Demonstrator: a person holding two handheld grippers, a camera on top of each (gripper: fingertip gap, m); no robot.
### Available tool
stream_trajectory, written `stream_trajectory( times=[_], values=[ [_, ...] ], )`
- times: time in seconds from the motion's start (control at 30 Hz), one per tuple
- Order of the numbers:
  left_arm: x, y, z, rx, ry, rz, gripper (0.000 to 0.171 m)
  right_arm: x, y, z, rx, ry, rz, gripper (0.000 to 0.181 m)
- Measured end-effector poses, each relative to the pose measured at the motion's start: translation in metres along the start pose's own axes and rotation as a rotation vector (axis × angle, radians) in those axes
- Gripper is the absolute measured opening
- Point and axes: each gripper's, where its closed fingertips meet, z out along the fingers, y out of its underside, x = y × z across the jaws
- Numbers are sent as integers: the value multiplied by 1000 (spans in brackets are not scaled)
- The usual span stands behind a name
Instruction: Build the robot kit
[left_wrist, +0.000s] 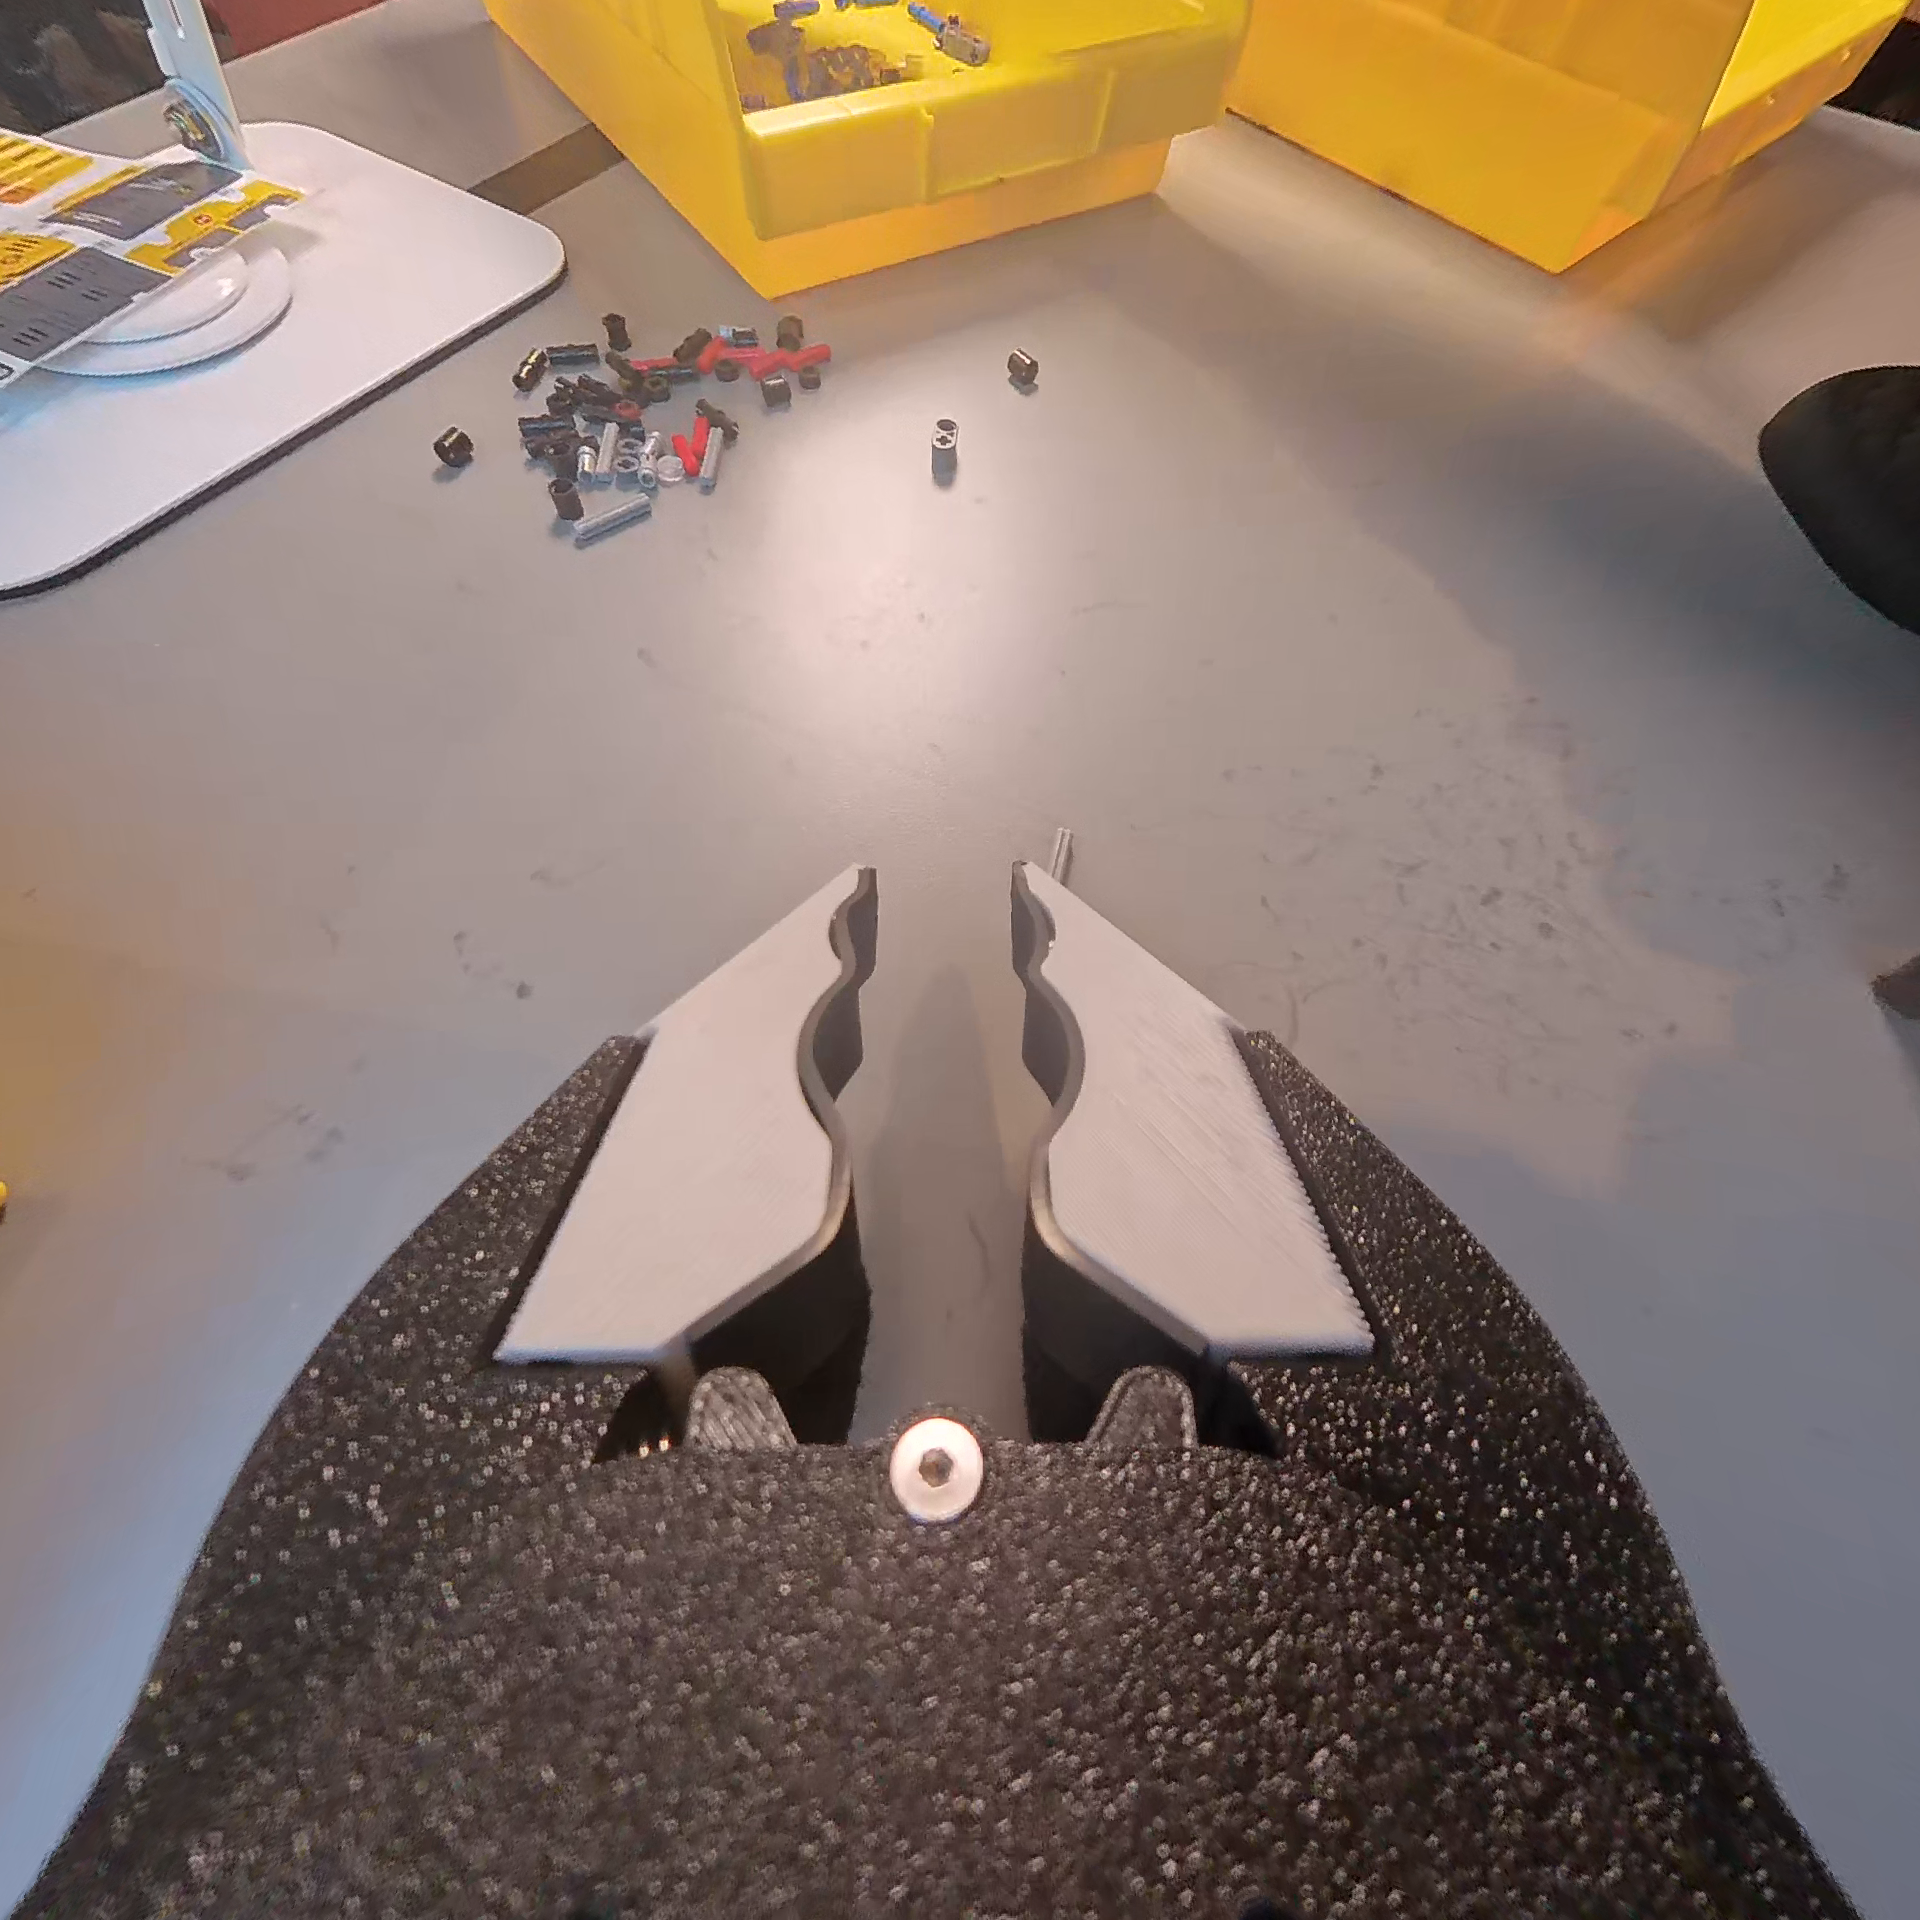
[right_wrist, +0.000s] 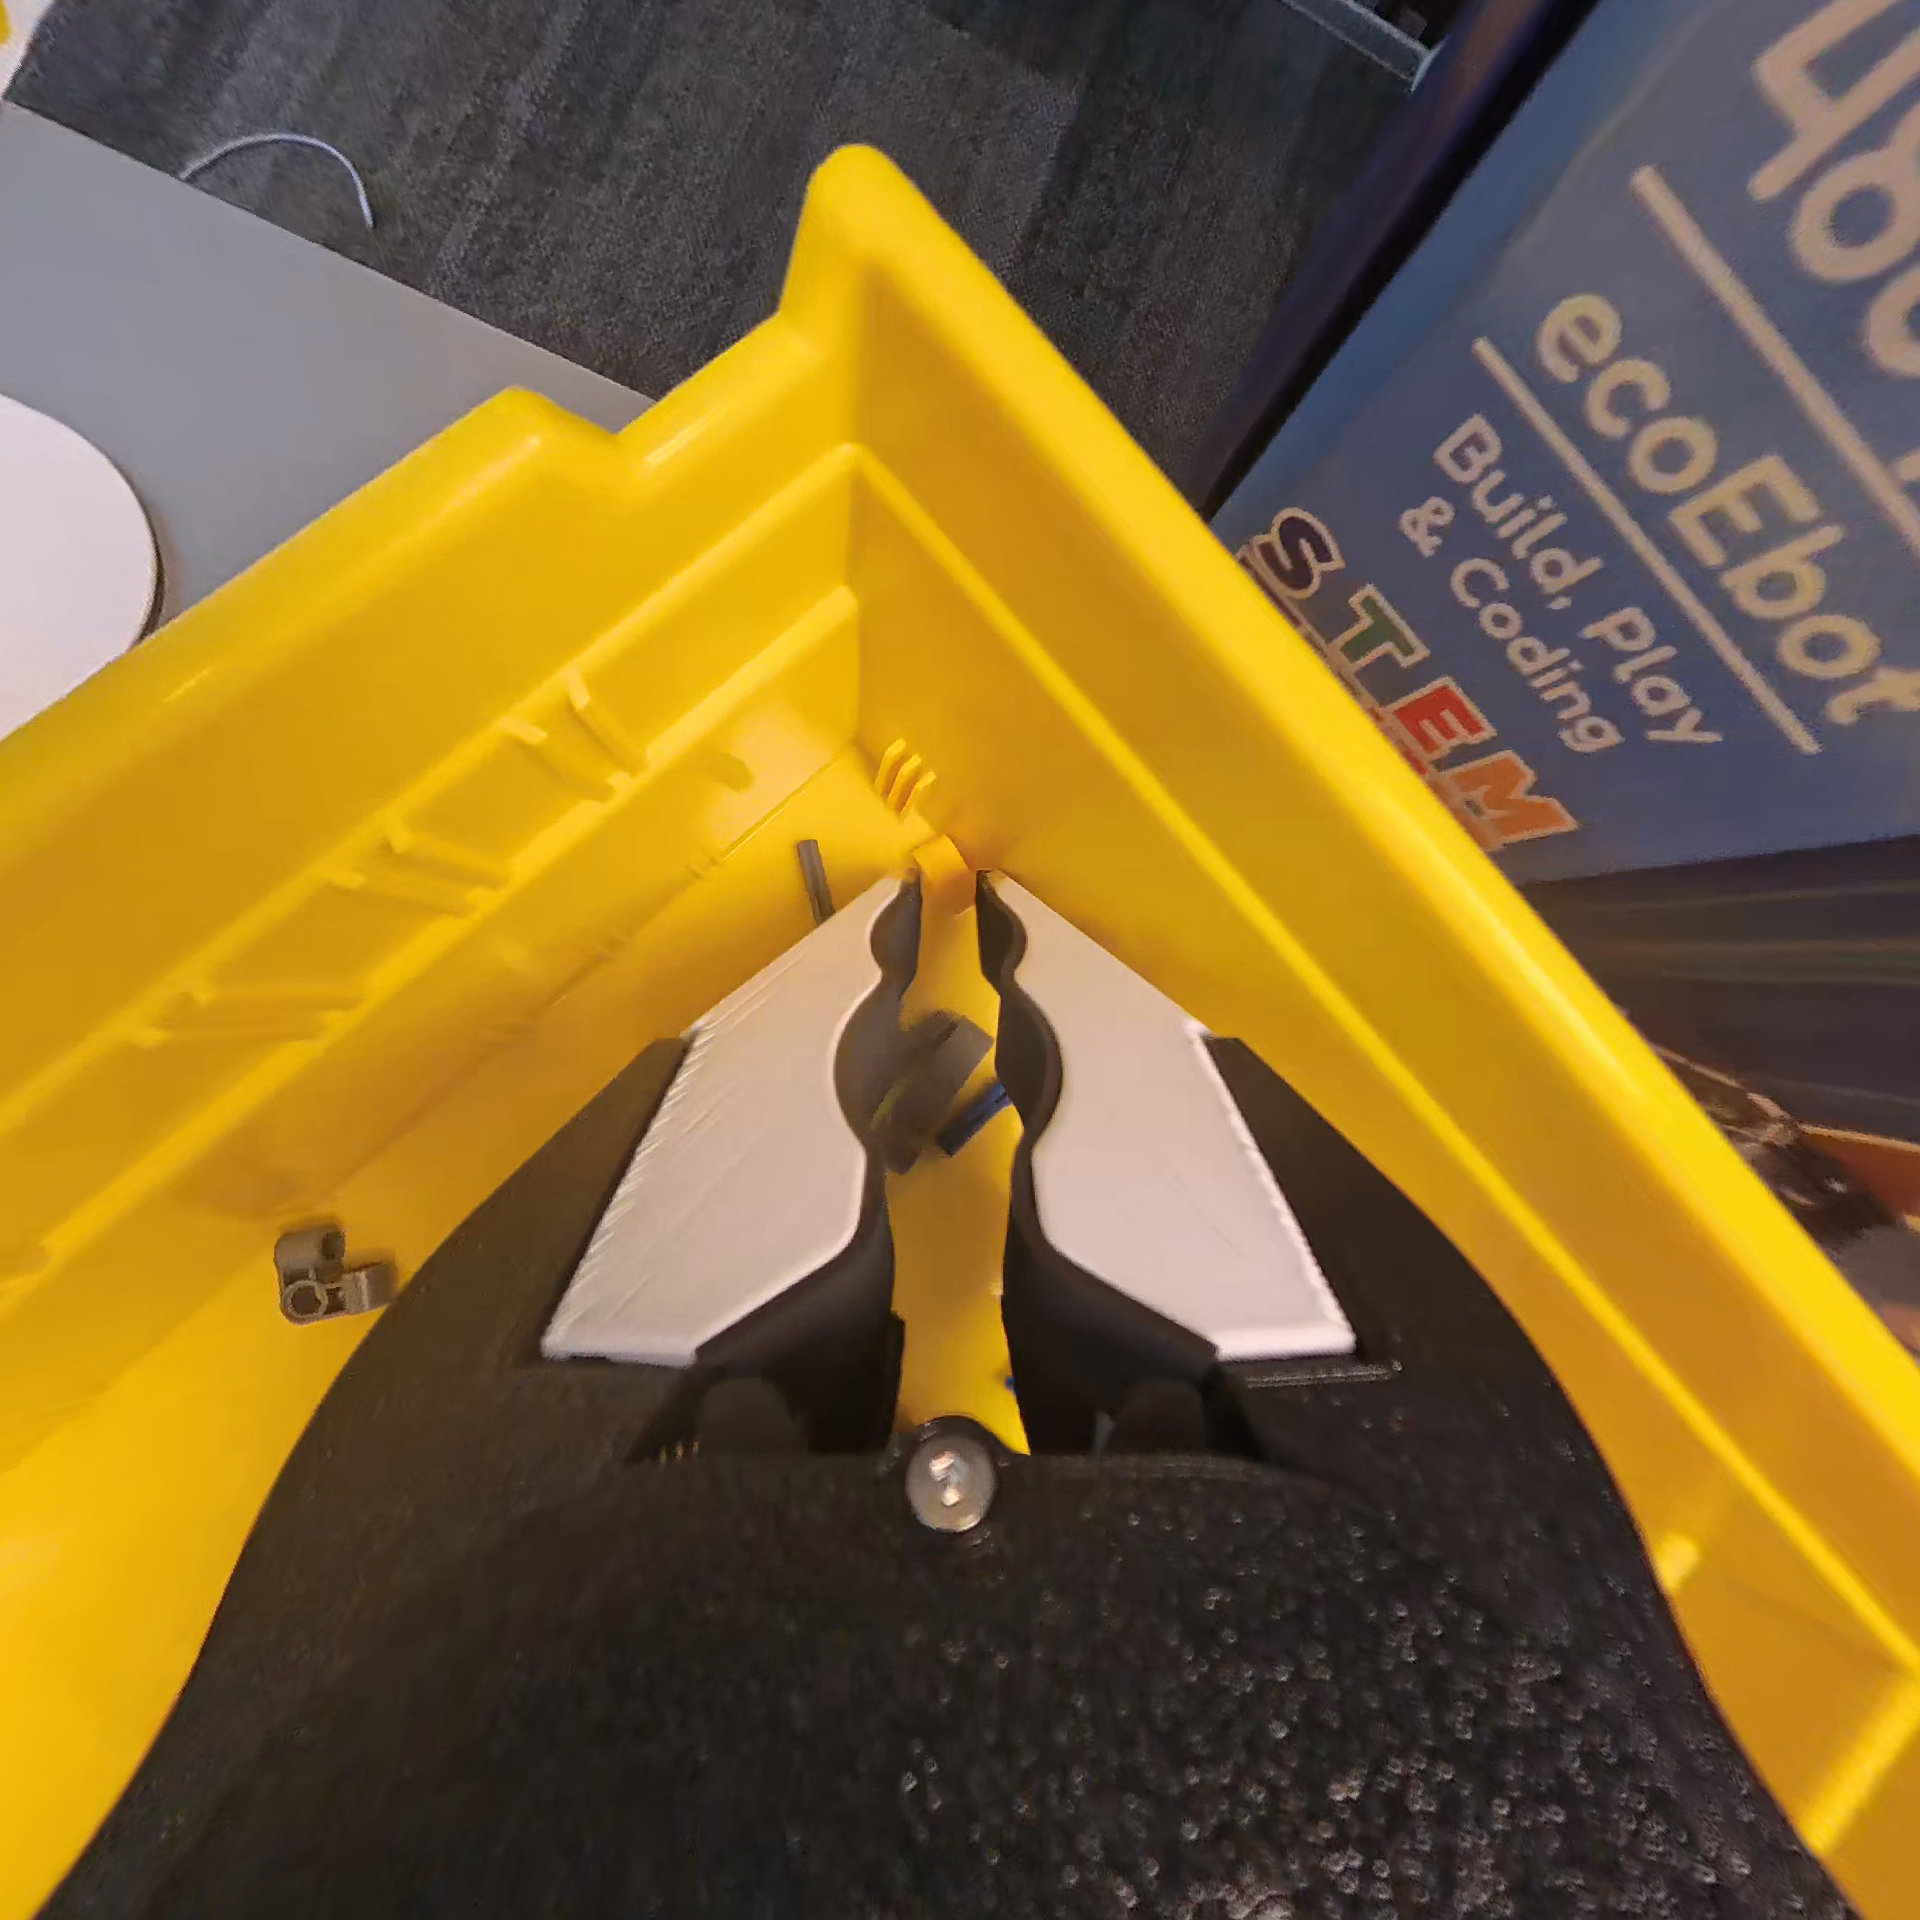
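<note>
Left gripper (left_wrist: 943, 883) hovers low over the grey table (left_wrist: 1143, 675), fingers spread with a clear gap, nothing between them; a thin grey pin (left_wrist: 1062, 844) peeks out just past the tip of its right-hand finger, contact cannot be told. Farther ahead on the table sits a scatter of small black, red and grey building parts (left_wrist: 634, 416), with a lone grey bush (left_wrist: 943, 442) and a lone black bush (left_wrist: 1023, 367) off to the side of it. Beyond them a yellow bin (left_wrist: 935, 156) holds more small parts, a second yellow bin (left_wrist: 1455, 125) beside it. White pad (left_wrist: 343, 343) at left carries a sticker sheet (left_wrist: 104, 239). Right gripper (right_wrist: 945, 883) is down inside a yellow bin (right_wrist: 1039, 520), tips nosed into the corner, fingers parted by a narrow gap, pinching nothing visible at the tips; dark and blue small pieces (right_wrist: 940, 1081) lie on the bin floor showing between the fingers, blurred. A grey connector piece (right_wrist: 327, 1273) lies on the bin floor at left, a short dark pin (right_wrist: 810, 873) near the left fingertip. Outside the bin, a blue printed box (right_wrist: 1610, 520) at right, dark carpet (right_wrist: 623, 156) behind.
</note>
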Motion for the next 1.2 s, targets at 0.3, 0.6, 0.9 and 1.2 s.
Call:
stream_trajectory(
  times=[0.3, 0.6, 0.9, 1.2],
  values=[
    [2, 2, 0, -9, 7, 12, 25, -8, 8, 5, -26, -43, 71, 0],
    [2, 3, 1, -16, 6, 15, 25, -15, 20, -4, -75, -132, 57, 0],
    [0, 3, 1, -18, -4, 12, 25, -11, 18, -15, -18, -181, 88, 9],
    [0, 4, 1, -22, -3, 9, 25, -10, 22, -10, -39, -181, 77, 12]
  ],
)
